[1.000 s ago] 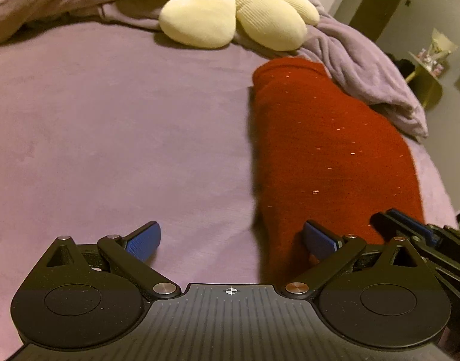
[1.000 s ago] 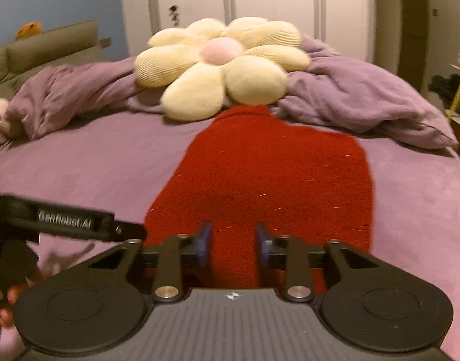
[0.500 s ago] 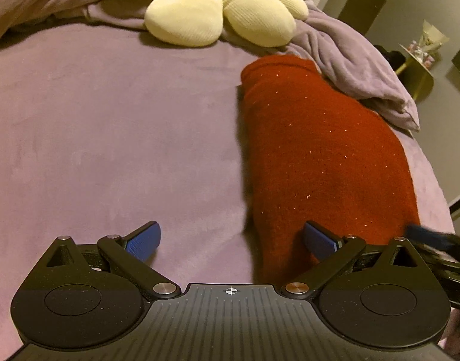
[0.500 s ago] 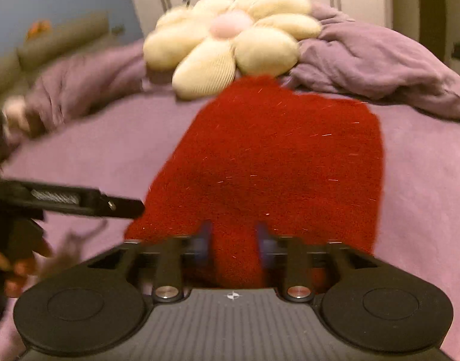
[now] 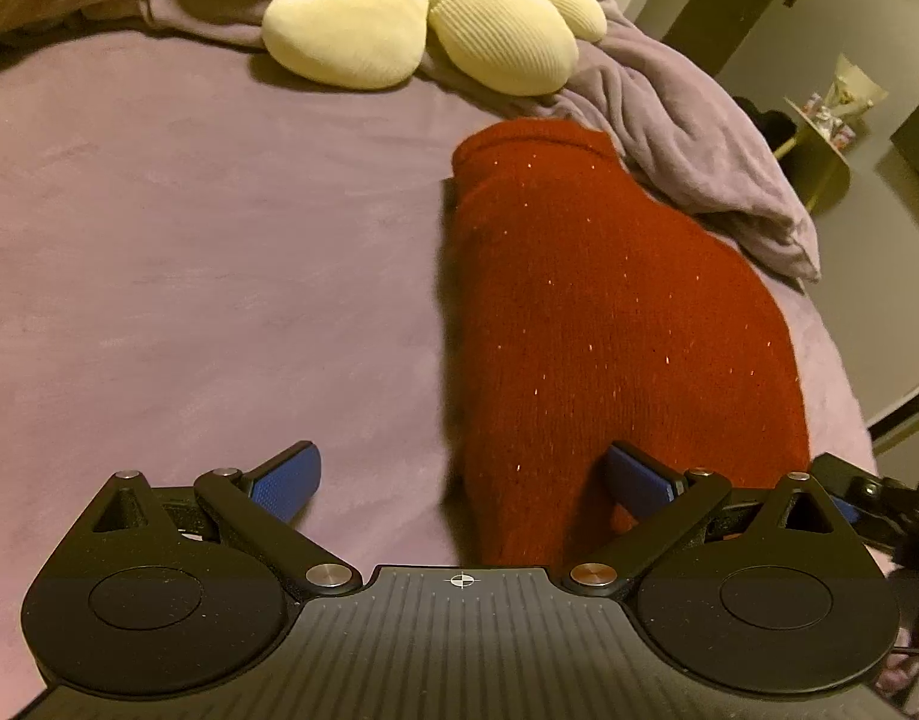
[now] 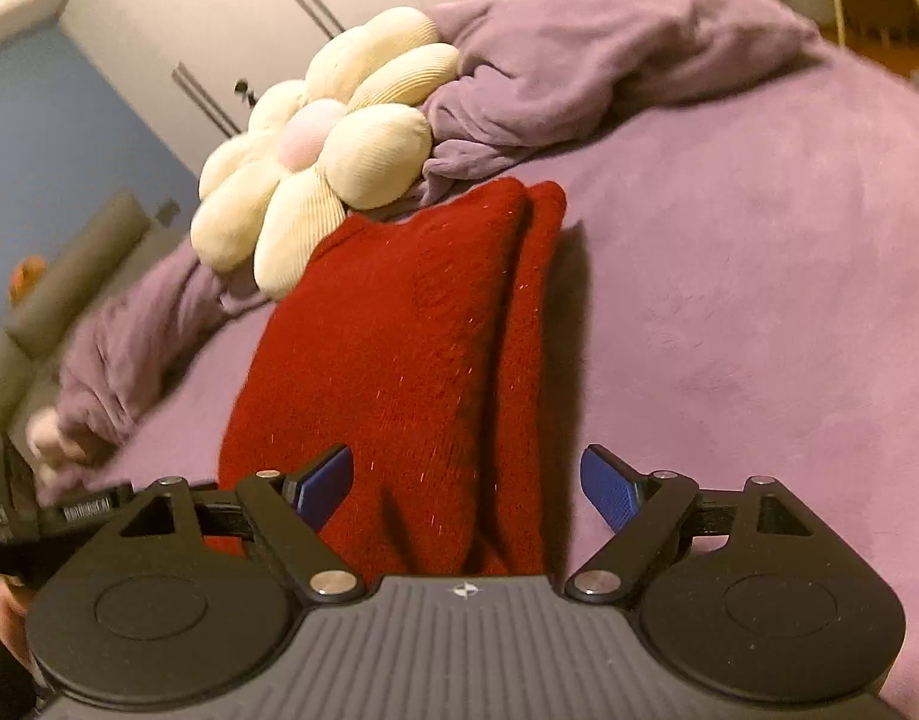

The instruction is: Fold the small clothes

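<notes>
A red knitted garment (image 5: pixel 603 324) lies folded lengthwise on the purple bed cover (image 5: pixel 207 252). In the right wrist view the garment (image 6: pixel 399 348) shows two stacked layers along its right edge. My left gripper (image 5: pixel 459 480) is open, with the garment's near left edge between its blue pads. My right gripper (image 6: pixel 468 483) is open over the garment's near end, its jaws wide apart and holding nothing. The right gripper's tip (image 5: pixel 867 492) shows at the right edge of the left wrist view.
A cream flower-shaped cushion (image 5: pixel 423 6) lies at the head of the bed, also in the right wrist view (image 6: pixel 321 150). A rumpled purple blanket (image 5: pixel 699 138) lies behind and right of the garment. A small side table (image 5: pixel 819 138) stands beyond the bed.
My right gripper was shut on the garment's near edge, carried it over and has opened, leaving the garment folded narrower. The left gripper stayed open and shifted slightly.
</notes>
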Motion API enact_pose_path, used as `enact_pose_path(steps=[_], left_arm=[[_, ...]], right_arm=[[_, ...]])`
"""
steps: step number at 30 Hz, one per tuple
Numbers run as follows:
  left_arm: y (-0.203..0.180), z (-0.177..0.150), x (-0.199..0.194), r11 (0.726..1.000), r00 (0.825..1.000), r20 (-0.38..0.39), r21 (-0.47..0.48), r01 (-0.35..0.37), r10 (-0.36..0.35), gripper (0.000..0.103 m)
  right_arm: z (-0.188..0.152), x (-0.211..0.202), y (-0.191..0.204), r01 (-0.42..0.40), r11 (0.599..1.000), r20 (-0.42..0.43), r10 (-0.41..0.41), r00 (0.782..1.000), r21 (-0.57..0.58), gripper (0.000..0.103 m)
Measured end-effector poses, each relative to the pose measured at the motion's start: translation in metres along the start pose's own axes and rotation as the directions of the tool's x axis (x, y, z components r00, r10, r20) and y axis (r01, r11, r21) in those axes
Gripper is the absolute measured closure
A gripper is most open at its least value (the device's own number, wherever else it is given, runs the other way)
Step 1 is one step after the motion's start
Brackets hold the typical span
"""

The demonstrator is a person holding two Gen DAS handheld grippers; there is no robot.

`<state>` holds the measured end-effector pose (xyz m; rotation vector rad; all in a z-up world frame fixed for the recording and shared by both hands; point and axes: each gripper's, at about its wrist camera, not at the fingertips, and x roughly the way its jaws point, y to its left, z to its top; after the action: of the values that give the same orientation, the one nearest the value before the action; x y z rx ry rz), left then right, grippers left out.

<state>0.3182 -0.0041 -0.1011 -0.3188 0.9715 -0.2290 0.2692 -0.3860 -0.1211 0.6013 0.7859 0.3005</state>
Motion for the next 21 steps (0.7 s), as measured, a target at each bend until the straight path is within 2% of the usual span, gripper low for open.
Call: enact_pose_path(steps=[5, 8, 9, 13, 17, 20, 21], left_arm=[[0.006, 0.009, 0.005, 0.994, 0.995, 0.003, -0.036, 0.099, -0.099, 0.000], [0.015, 0.017, 0.011, 0.963, 0.970, 0.020, -0.111, 0.244, -0.244, 0.000], [0.015, 0.020, 0.015, 0.955, 0.963, 0.027, -0.122, 0.269, -0.267, 0.000], [0.007, 0.033, 0.044, 0.960, 0.961, -0.013, -0.049, 0.275, -0.275, 0.000], [0.012, 0.041, 0.067, 0.930, 0.932, -0.029, -0.083, 0.357, -0.361, 0.000], [0.013, 0.044, 0.081, 0.914, 0.917, -0.020, -0.089, 0.396, -0.399, 0.000], [0.014, 0.044, 0.084, 0.911, 0.914, -0.013, -0.088, 0.403, -0.406, 0.000]], right_arm=[[0.009, 0.020, -0.014, -0.047, 0.997, -0.019, 0.049, 0.999, 0.068, 0.011], [0.015, 0.034, -0.022, -0.069, 0.992, -0.025, 0.072, 0.997, 0.103, 0.009], [0.017, 0.038, -0.024, -0.079, 0.990, -0.025, 0.082, 0.996, 0.114, 0.007], [0.026, 0.054, -0.034, -0.134, 0.978, -0.030, 0.140, 0.990, 0.158, 0.005], [0.036, 0.067, -0.044, -0.206, 0.959, -0.033, 0.217, 0.976, 0.196, 0.005], [0.043, 0.080, -0.046, -0.267, 0.939, -0.044, 0.282, 0.958, 0.216, 0.016], [0.044, 0.084, -0.045, -0.264, 0.939, -0.055, 0.282, 0.958, 0.219, 0.018]])
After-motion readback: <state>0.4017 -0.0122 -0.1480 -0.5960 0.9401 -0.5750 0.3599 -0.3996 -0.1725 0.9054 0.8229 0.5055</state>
